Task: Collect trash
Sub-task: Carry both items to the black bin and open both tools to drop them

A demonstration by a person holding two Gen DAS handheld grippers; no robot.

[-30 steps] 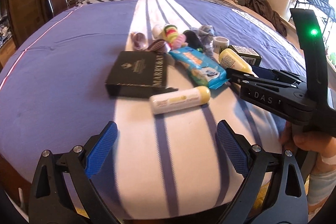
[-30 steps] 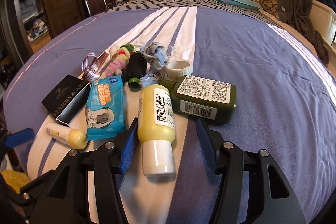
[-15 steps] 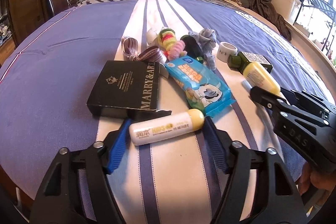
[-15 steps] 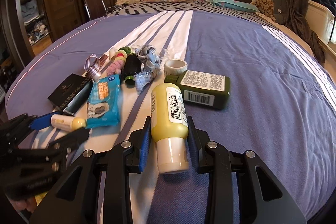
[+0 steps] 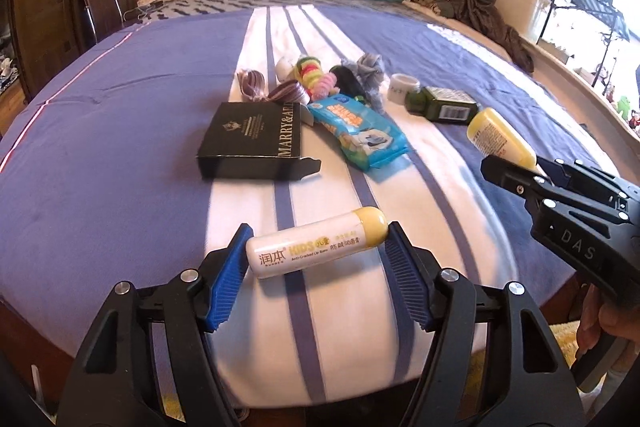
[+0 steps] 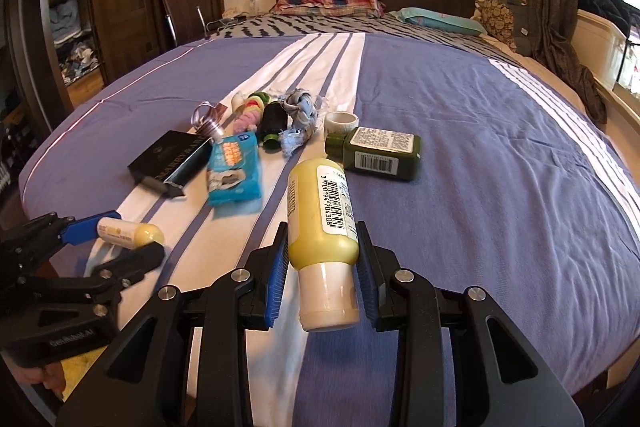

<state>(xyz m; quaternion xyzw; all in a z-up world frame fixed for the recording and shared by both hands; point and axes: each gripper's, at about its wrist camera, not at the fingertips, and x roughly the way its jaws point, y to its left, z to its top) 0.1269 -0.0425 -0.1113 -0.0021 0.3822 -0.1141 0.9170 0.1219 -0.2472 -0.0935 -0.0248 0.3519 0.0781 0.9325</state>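
Observation:
A white lip balm tube (image 5: 312,247) with a yellow cap lies crosswise between the blue pads of my left gripper (image 5: 319,227), which is shut on its two ends just above the bed's near edge. My right gripper (image 6: 322,227) is shut on a yellow bottle (image 6: 320,211) near its white cap, holding it above the bedspread. In the left wrist view the right gripper (image 5: 516,163) reaches in from the right with the yellow bottle (image 5: 500,139) in it. In the right wrist view the left gripper (image 6: 138,233) shows at lower left with the tube (image 6: 128,231).
On the striped bedspread (image 5: 120,147) lie a black box (image 5: 252,139), a blue wipes pack (image 5: 360,139), a green bottle (image 5: 444,105), a tape roll (image 5: 404,87), hair ties (image 5: 316,75), a ribbon (image 5: 256,87) and a grey cloth (image 5: 368,67). Pillows and headboard stand at the far end.
My left gripper moved in around the tube, closed on its ends and drew it toward the bed's near edge. My right gripper closed on the yellow bottle and pulled it back off the bed.

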